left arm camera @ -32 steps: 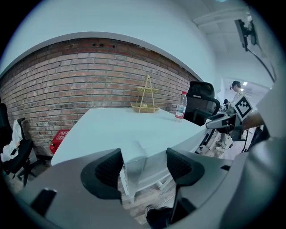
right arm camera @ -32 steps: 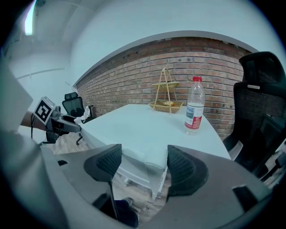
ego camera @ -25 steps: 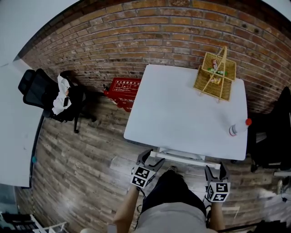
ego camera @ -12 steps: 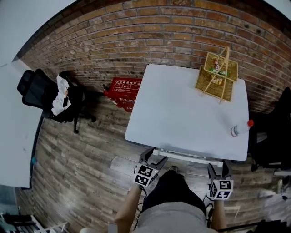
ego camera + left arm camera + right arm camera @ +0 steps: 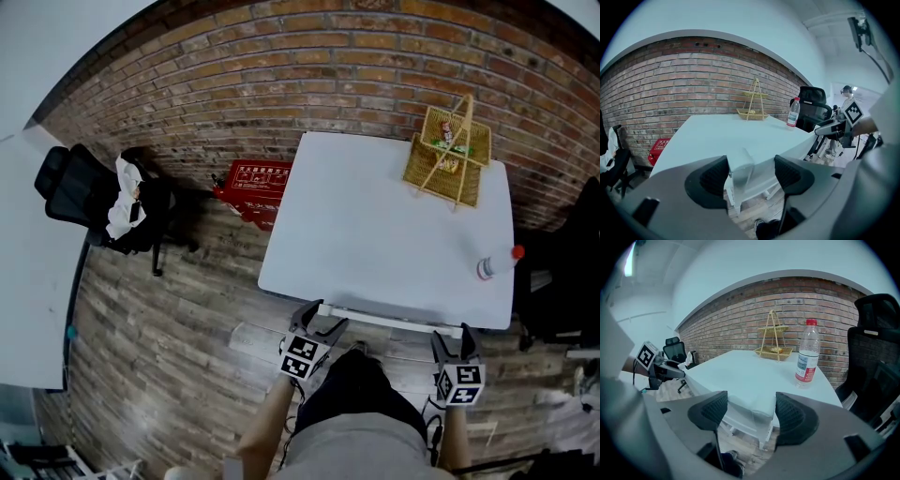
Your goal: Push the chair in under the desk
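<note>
I had both grippers at the near edge of the white bench point(image 5: 375, 234), where the chair point(image 5: 389, 321) stood with its white top rail just in front of the bench edge and the rest of it hidden beneath the top and behind my operator's body. The left gripper point(image 5: 321, 323) was released, its jaws spread around the rail's left corner post; in the left gripper view the post lay against one pad with a clear gap to the other. The right gripper point(image 5: 453, 339) was likewise unclenched, straddling the rail's right corner, which nearly filled the space between its jaws. I judged the chair to be nearly home, with only a short push left. It looked like a rigid, light frame with smooth painted surfaces, so I expected it to slide on the wooden floor point(image 5: 169, 319) but to twist if one side led. The two corners of the back were the sensible holds, pressed evenly from both hands. A clamp was hardly needed for a straight shove, though smooth paint could let open jaws slip sideways. On the bench, the water bottle point(image 5: 494, 265) lay near the right edge and the wicker basket point(image 5: 448, 155) stood at the far corner; a bump from the chair could roll the bottle.
</note>
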`<state>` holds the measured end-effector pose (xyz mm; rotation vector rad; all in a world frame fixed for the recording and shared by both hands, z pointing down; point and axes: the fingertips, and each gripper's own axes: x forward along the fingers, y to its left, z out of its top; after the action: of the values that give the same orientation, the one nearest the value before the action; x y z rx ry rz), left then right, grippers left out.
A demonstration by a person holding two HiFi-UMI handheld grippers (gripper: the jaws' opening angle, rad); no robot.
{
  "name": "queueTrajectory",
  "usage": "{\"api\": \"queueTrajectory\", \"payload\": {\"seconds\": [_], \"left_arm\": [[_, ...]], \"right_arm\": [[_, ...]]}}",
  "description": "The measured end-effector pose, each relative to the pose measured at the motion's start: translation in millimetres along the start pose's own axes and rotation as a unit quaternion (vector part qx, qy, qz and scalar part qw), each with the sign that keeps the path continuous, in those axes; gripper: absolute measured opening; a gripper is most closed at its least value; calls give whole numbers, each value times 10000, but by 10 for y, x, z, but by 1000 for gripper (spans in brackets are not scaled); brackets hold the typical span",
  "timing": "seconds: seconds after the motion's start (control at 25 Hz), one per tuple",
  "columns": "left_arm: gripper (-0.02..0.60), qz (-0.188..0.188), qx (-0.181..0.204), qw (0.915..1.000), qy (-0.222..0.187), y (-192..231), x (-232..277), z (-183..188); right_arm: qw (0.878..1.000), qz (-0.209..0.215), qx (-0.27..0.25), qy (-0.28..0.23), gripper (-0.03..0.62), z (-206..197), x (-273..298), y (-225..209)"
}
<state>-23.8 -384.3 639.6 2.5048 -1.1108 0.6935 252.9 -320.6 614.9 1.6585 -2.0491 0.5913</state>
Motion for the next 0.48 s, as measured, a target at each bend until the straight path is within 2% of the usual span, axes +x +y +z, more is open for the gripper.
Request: {"api": "queueTrajectory", "payload": {"seconds": [0.48], "left_arm": [[319, -22, -9, 10000, 8, -32, -18, 26]], "right_arm": [[10000, 5, -18, 36, 321, -5, 7, 3]]}}
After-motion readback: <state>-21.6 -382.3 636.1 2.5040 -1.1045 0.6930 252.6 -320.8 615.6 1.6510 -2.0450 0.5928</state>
